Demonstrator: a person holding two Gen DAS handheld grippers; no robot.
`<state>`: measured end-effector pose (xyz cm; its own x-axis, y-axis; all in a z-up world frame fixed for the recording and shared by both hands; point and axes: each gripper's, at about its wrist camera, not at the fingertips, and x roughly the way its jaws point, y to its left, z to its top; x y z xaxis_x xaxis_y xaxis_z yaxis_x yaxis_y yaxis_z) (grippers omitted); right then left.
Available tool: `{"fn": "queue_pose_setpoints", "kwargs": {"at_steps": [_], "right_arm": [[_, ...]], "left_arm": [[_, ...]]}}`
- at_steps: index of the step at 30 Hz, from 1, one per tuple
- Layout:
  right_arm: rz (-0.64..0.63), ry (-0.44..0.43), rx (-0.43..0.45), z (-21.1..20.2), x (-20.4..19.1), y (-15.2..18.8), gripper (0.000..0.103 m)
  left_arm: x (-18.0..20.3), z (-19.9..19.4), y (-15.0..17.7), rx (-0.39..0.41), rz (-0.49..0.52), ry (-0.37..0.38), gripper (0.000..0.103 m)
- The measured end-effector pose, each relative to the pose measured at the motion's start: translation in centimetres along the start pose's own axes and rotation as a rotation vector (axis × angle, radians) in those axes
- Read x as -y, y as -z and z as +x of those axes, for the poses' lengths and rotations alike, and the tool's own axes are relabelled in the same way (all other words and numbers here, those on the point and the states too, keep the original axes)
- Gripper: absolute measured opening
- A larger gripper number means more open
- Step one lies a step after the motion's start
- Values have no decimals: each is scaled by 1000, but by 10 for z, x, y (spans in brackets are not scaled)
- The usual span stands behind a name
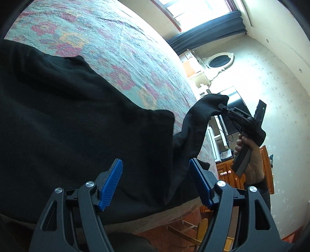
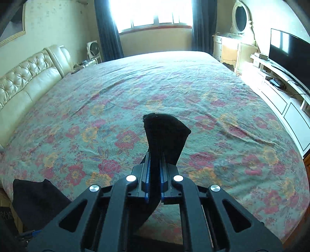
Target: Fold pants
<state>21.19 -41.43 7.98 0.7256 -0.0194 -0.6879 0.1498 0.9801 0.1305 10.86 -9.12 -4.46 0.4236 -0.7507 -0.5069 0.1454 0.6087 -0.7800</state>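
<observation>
We see a wide bed (image 2: 203,100) under a flowered spread filling the room, with a cream tufted headboard (image 2: 33,77) along its left side and a curtained window (image 2: 155,15) at the far end. A dark television (image 2: 286,52) stands on a low white cabinet (image 2: 281,100) to the right, past a cream dresser with an oval mirror (image 2: 241,16).

The black pants (image 1: 77,126) lie on the near part of the bed, most of their bulk spread flat on the left of the left wrist view. From that mass a narrower length of cloth, which we take for one leg end, rises up and to the right, off the spread, so its long axis runs from the near bed up toward the right gripper (image 1: 220,106). A person's hand (image 1: 250,155) grasps that gripper's handle beyond the bed's edge.

In the right wrist view we see the right gripper (image 2: 155,160) with its jaws closed tight on this black strip, whose free end stands up past the tips and points toward the far end of the bed.

The left gripper (image 1: 155,174) hovers over the flat part of the pants, its jaws spread wide with blue pads (image 1: 111,184) and nothing between them.
</observation>
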Motion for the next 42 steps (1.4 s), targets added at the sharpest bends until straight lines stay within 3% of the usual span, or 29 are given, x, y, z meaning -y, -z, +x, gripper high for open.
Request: {"fn": "queue_pose_setpoints", "kwargs": {"at_steps": [7, 14, 19, 24, 33, 35, 37, 42], "right_arm": [[149, 35, 103, -103, 96, 55, 7], [377, -6, 54, -109, 172, 139, 7], [488, -55, 63, -109, 193, 175, 7], [498, -112, 110, -123, 191, 169, 7], [507, -148, 152, -140, 191, 174, 7], [520, -142, 142, -139, 194, 180, 7], [542, -141, 130, -135, 201, 188, 7], [627, -153, 86, -118, 217, 219, 7]], "left_arm": [[50, 36, 33, -67, 68, 41, 70], [72, 72, 66, -132, 79, 50, 70], [76, 103, 79, -110, -35, 48, 71], [63, 115, 88, -95, -233, 71, 71], [39, 113, 78, 36, -380, 94, 71], [40, 111, 77, 39, -360, 77, 58], [40, 111, 78, 14, -319, 24, 19], [34, 117, 89, -14, -332, 1, 11]]}}
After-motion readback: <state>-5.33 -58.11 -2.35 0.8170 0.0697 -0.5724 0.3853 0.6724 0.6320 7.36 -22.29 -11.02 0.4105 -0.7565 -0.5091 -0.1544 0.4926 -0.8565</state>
